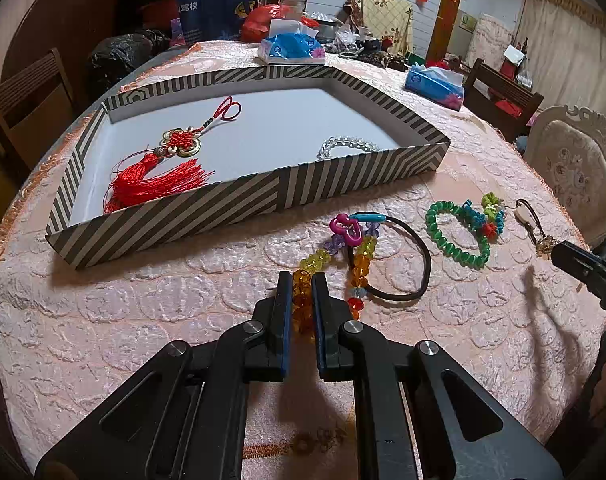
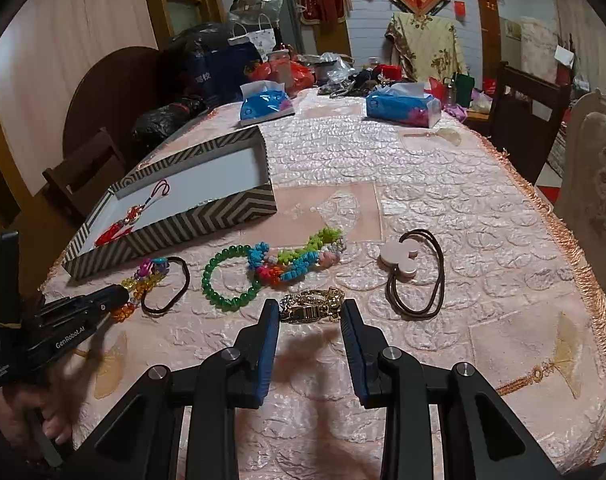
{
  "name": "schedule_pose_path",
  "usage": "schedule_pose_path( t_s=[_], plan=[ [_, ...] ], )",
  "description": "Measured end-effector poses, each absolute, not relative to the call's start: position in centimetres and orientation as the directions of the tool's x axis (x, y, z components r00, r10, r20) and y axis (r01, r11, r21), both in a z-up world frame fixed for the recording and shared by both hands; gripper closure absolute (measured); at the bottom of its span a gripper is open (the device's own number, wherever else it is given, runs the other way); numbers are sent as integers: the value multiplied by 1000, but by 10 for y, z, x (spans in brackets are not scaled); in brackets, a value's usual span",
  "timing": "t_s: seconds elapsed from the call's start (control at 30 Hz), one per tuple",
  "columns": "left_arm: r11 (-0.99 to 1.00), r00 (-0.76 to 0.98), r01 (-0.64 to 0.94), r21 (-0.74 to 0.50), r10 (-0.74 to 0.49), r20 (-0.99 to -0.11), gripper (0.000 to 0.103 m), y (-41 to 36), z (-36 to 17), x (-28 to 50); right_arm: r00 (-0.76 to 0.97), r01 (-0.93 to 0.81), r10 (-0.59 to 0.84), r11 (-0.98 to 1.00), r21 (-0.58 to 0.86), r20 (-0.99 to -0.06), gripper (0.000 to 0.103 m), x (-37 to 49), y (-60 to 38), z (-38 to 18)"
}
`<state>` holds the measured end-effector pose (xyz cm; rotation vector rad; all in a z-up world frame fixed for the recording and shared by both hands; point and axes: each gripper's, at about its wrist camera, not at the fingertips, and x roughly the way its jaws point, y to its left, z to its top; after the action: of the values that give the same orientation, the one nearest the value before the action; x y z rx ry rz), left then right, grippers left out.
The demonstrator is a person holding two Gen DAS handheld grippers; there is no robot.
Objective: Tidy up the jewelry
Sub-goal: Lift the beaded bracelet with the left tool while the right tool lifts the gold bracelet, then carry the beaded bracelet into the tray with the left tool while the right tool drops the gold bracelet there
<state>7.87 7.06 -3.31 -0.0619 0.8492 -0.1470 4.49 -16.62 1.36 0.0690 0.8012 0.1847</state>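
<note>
My left gripper (image 1: 301, 280) is shut on the amber end of a multicolour bead string (image 1: 335, 258) that lies on the pink tablecloth. A black hair tie (image 1: 407, 260) lies beside it. My right gripper (image 2: 309, 308) is open, its fingers on either side of a gold bracelet (image 2: 311, 306) on the cloth. A striped tray (image 1: 175, 220) holds a red tassel knot (image 1: 159, 172) and a clear bead bracelet (image 1: 345, 146). A green bead bracelet (image 2: 227, 276), a colourful woven bracelet (image 2: 299, 258) and a brown hair tie with a pink charm (image 2: 403, 258) lie on the cloth.
Two blue tissue packs (image 2: 265, 104) (image 2: 403, 108) and clutter sit at the table's far end. Wooden chairs (image 1: 27, 108) stand at the left and far right, and a white upholstered chair (image 1: 579, 168) at the right. The fringed table edge (image 2: 599, 300) runs along the right.
</note>
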Motion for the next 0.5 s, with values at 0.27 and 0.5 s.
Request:
schedule_pose_path(
  t_s=[0.27, 0.5],
  plan=[
    [988, 665, 118, -96, -150, -732, 95, 69, -29, 76, 682, -131, 186, 983, 133, -707, 73, 48, -167, 14],
    [981, 712, 130, -146, -195, -675, 95, 76, 13, 69, 694, -140, 204, 979, 149, -690, 73, 58, -166, 30]
  ],
)
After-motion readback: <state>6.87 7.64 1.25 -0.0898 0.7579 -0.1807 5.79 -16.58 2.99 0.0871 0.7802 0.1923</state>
